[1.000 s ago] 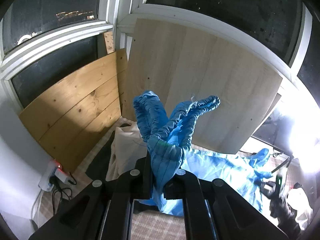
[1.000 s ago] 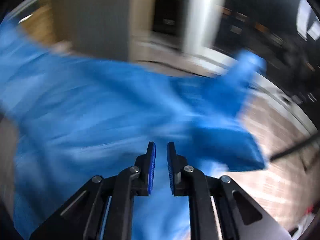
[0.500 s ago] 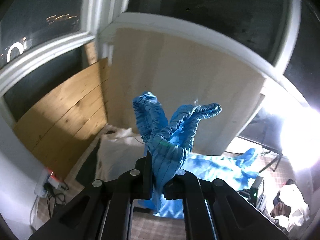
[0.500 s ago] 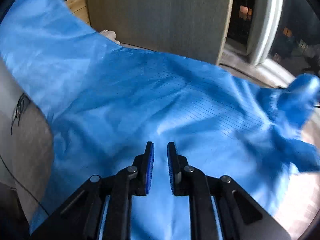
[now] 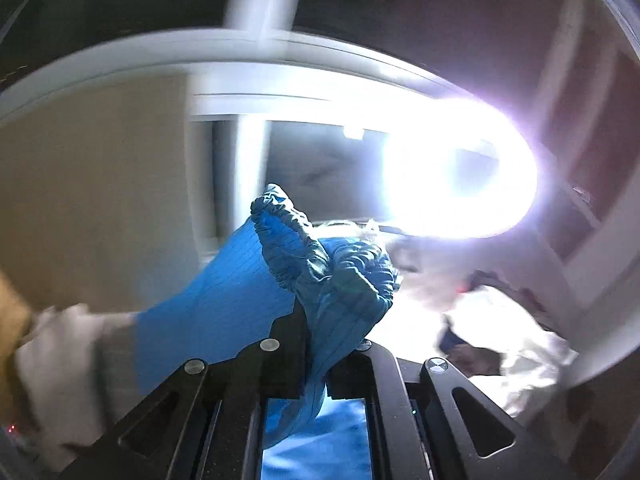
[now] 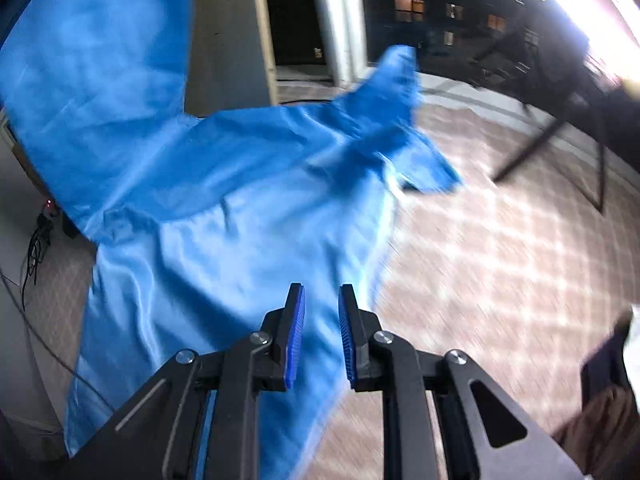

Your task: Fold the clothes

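A blue garment [image 6: 224, 184] with a fine grid weave hangs in the air, spread wide above the checked floor. My left gripper [image 5: 324, 332] is shut on the blue garment's gathered elastic hem [image 5: 328, 272], which bunches up above the fingertips. My right gripper [image 6: 321, 308] holds nothing. Its blue pads [image 6: 295, 340] stand a small gap apart, with the garment hanging behind them and its lower right edge running just below the fingers.
A very bright lamp [image 5: 460, 188] glares at the right of the left wrist view. White and dark clothes [image 5: 516, 344] lie heaped below it. A pale cloth [image 5: 68, 368] lies at the left. Black stand legs [image 6: 560, 148] rise from the checked floor [image 6: 500, 260]. Cables [image 6: 36, 248] trail at the left.
My left gripper has swung right towards the lamp, still holding the hem. My right gripper has turned right; the garment now fills the left and the floor shows. Its pads stand slightly wider.
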`<state>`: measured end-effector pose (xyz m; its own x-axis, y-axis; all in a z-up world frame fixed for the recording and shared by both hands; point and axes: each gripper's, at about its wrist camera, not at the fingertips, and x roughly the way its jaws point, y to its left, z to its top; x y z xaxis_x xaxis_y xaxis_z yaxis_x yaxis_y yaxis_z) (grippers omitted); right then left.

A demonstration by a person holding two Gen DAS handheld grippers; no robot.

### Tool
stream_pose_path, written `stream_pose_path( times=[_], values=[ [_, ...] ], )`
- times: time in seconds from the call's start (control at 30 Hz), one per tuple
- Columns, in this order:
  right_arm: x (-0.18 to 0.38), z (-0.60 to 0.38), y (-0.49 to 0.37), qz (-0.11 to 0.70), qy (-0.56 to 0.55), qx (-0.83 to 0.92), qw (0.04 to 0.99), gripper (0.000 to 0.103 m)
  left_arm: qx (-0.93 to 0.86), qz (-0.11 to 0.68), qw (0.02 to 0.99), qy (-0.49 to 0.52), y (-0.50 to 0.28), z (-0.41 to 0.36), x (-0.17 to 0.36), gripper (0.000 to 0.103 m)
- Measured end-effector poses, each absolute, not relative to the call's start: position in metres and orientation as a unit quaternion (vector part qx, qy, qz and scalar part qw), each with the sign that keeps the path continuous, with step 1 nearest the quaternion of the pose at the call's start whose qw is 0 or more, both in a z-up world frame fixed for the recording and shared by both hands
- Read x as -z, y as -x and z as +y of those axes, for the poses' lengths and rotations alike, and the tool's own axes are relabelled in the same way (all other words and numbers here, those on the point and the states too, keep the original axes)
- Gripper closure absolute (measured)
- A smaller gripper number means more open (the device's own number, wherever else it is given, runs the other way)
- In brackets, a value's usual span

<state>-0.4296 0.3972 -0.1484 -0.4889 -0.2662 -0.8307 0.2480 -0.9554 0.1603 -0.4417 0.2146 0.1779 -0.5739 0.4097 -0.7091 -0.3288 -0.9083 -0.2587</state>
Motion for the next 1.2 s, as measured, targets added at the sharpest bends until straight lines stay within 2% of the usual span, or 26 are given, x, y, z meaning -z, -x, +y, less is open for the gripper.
stream_pose_path(
  times=[0.1, 0.23, 0.4, 0.57, 0.7, 0.83, 1.0, 1.1, 1.2],
  values=[
    [0.145, 0.431, 0.409, -0.024, -0.482, 0.866, 0.133, 0.085, -0.872, -0.05, 0.259, 0.413, 0.448, 0.278, -0.177, 0.098],
    [0.148, 0.471, 0.392, -0.045, -0.485, 0.866, 0.112, 0.083, -0.86, -0.071, 0.3, 0.408, 0.459, 0.325, -0.178, 0.098],
    [0.151, 0.501, 0.387, -0.063, -0.487, 0.866, 0.098, 0.08, -0.87, -0.079, 0.273, 0.403, 0.469, 0.311, -0.16, 0.098],
    [0.15, 0.489, 0.399, -0.059, -0.491, 0.862, 0.111, 0.079, -0.872, -0.104, 0.2, 0.435, 0.482, 0.249, -0.12, 0.098],
    [0.144, 0.462, 0.408, -0.044, -0.488, 0.863, 0.124, 0.078, -0.882, -0.117, 0.17, 0.424, 0.477, 0.194, -0.115, 0.098],
    [0.137, 0.436, 0.413, -0.025, -0.49, 0.862, 0.131, 0.068, -0.892, -0.131, 0.13, 0.412, 0.46, 0.129, -0.103, 0.098],
    [0.137, 0.415, 0.42, -0.022, -0.493, 0.86, 0.128, 0.068, -0.866, -0.158, 0.094, 0.466, 0.453, 0.071, -0.023, 0.098],
    [0.141, 0.391, 0.422, -0.011, -0.497, 0.856, 0.14, 0.068, -0.835, -0.171, 0.093, 0.514, 0.451, 0.061, 0.036, 0.098],
    [0.144, 0.368, 0.423, 0.0, -0.499, 0.853, 0.153, 0.066, -0.817, -0.195, 0.097, 0.534, 0.452, 0.058, 0.068, 0.098]
  ],
)
